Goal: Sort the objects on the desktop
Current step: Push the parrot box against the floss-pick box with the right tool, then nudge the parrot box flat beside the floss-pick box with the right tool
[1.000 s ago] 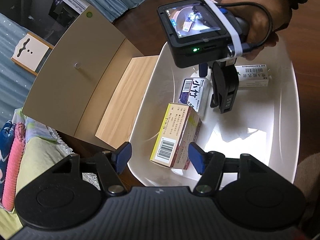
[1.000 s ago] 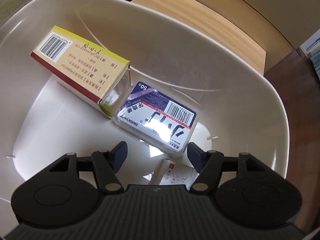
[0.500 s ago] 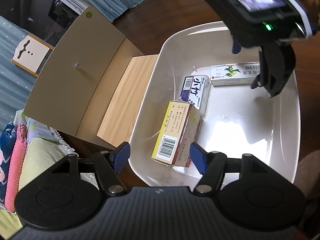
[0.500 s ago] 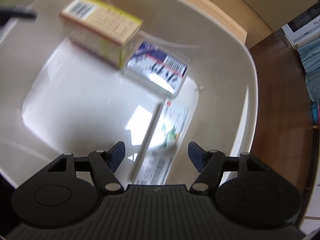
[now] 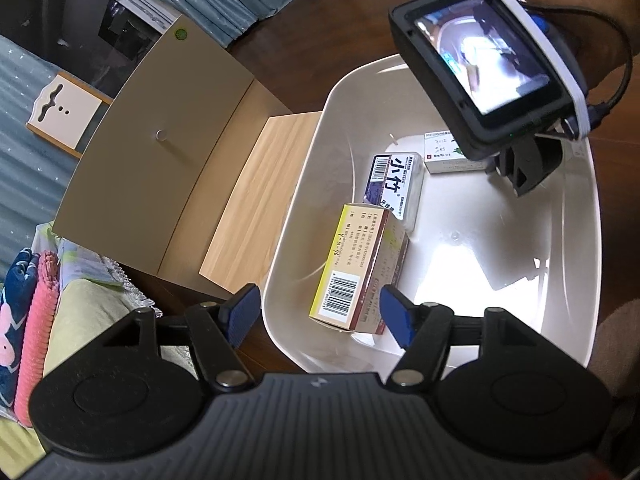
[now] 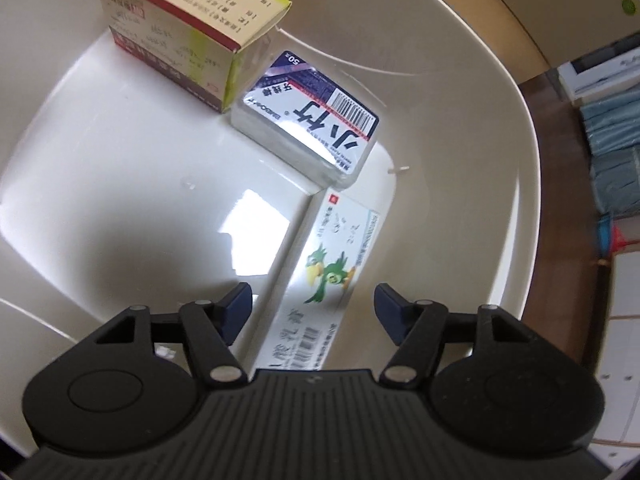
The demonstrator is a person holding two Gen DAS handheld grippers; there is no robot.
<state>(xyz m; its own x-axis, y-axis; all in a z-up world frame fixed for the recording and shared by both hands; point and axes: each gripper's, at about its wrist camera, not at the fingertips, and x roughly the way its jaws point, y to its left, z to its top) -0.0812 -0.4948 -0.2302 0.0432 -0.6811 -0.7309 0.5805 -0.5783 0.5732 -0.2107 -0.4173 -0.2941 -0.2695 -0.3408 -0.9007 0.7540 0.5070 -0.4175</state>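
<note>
A white plastic tub holds three boxes. A yellow and dark-red medicine box lies near its front wall. Beside it lies a clear box with a blue and white label. A long white box with a green parrot lies along the far side. My left gripper stands open above the tub's near rim, the medicine box showing between its fingers farther off. My right gripper hovers over the parrot box, its jaws closing, pads clear of the box.
A pale wooden box with an open lid stands left of the tub on the dark wooden table. Folded cloths lie at the far left. A person's hand holds the right gripper above the tub's far end.
The right gripper has swung away from the blue-labelled box toward the tub's far side and now sits over the parrot box. The left gripper has stayed put.
</note>
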